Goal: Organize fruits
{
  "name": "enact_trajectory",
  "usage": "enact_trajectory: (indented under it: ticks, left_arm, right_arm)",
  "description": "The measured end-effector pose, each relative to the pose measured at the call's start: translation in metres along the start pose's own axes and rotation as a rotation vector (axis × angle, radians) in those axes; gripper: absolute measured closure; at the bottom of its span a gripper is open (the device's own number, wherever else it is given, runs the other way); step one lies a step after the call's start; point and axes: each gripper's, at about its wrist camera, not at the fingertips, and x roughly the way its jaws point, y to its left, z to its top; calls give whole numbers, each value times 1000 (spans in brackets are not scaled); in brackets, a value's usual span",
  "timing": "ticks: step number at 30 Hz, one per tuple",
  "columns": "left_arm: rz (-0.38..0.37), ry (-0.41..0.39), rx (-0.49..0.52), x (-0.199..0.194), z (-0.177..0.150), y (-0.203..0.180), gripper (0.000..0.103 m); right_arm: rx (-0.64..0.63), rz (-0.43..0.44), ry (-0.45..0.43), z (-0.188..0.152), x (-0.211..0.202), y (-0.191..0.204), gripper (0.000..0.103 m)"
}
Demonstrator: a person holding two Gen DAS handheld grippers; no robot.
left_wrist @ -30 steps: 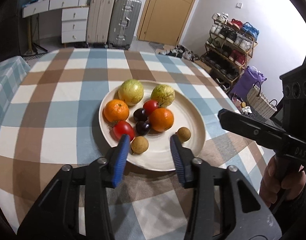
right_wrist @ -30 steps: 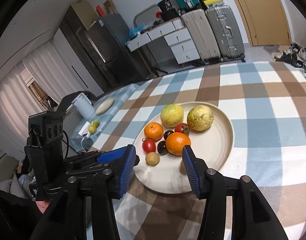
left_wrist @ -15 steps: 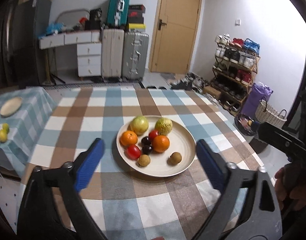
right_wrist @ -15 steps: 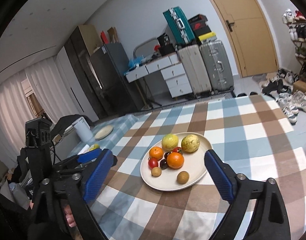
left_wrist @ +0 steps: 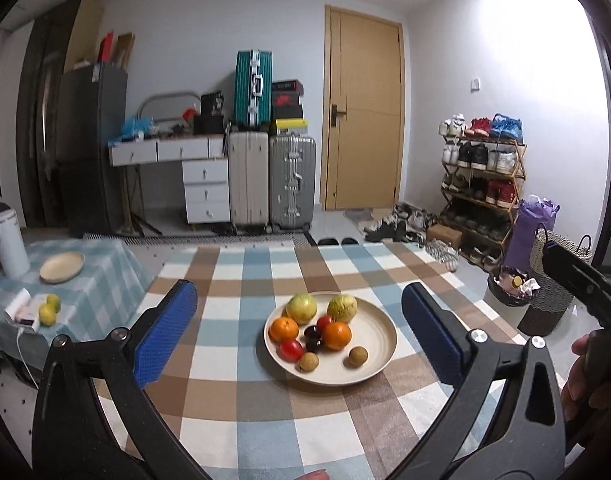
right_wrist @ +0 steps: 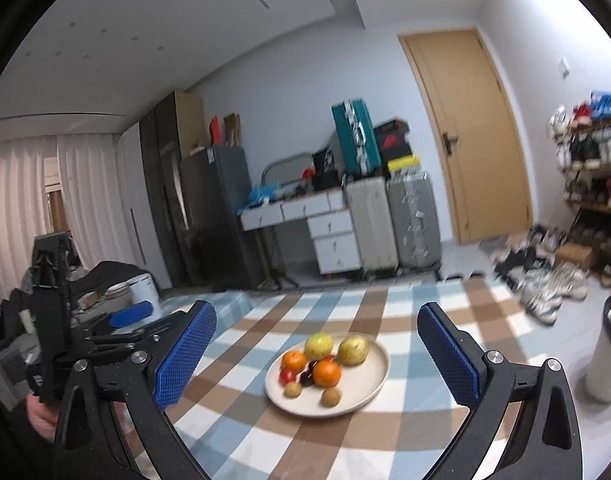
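A cream plate sits in the middle of the checked table and also shows in the right wrist view. It holds two green-yellow guavas, two oranges, red tomatoes, dark plums and two small brown fruits. My left gripper is open and empty, held back above the near table edge. My right gripper is open and empty, also back from the plate.
A lower side table at the left carries a small plate, two green-yellow fruits and a white kettle. Suitcases, a drawer unit, a door and a shoe rack stand beyond the table.
Both grippers have opened wide and pulled up and back from the plate, so the plate now looks smaller and farther away. The fruits have not moved.
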Motion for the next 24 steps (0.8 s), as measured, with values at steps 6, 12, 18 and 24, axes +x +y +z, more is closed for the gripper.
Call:
enact_trajectory:
  ticks: [6, 12, 18, 24]
  left_arm:
    - [24, -43, -48, -14, 0, 2, 1]
    - [30, -45, -54, -5, -6, 6, 1]
    - [23, -49, -47, 6, -26, 16, 1]
    - [54, -39, -34, 21, -48, 28, 1]
  right_arm:
    - [-85, -97, -78, -4, -9, 10, 0]
    - [-140, -162, -109, -15, -3, 16, 0]
    - [-165, -177, -113, -24, -4, 10, 0]
    - [-185, -174, -85, -36, 0, 3, 0]
